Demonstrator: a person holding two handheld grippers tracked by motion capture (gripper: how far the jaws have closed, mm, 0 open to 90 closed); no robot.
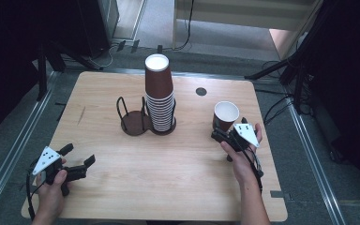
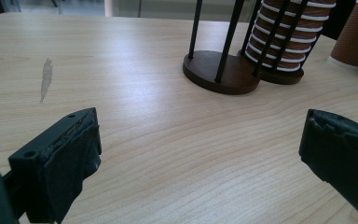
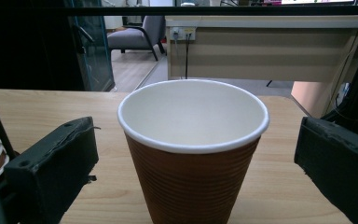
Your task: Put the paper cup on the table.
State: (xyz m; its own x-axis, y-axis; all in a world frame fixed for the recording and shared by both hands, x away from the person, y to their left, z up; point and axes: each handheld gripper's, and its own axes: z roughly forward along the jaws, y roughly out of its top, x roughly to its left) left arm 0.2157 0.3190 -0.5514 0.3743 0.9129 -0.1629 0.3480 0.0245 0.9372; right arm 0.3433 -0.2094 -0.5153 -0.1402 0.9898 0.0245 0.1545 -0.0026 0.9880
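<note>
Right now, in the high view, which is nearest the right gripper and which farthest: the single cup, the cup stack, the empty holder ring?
1. Single cup, just ahead of the right gripper.
2. Cup stack, table centre.
3. Empty holder ring, left of the stack.

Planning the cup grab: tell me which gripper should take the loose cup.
Right. The right gripper has its jaws open on either side of the cup, which stands upright between them. The left gripper sits open at the table's near left corner, far from it.

Your left gripper [image 1: 78, 159] | black jaws, grey three-cornered plate | right gripper [image 1: 228, 132] | same, black cable | forearms bare
</note>
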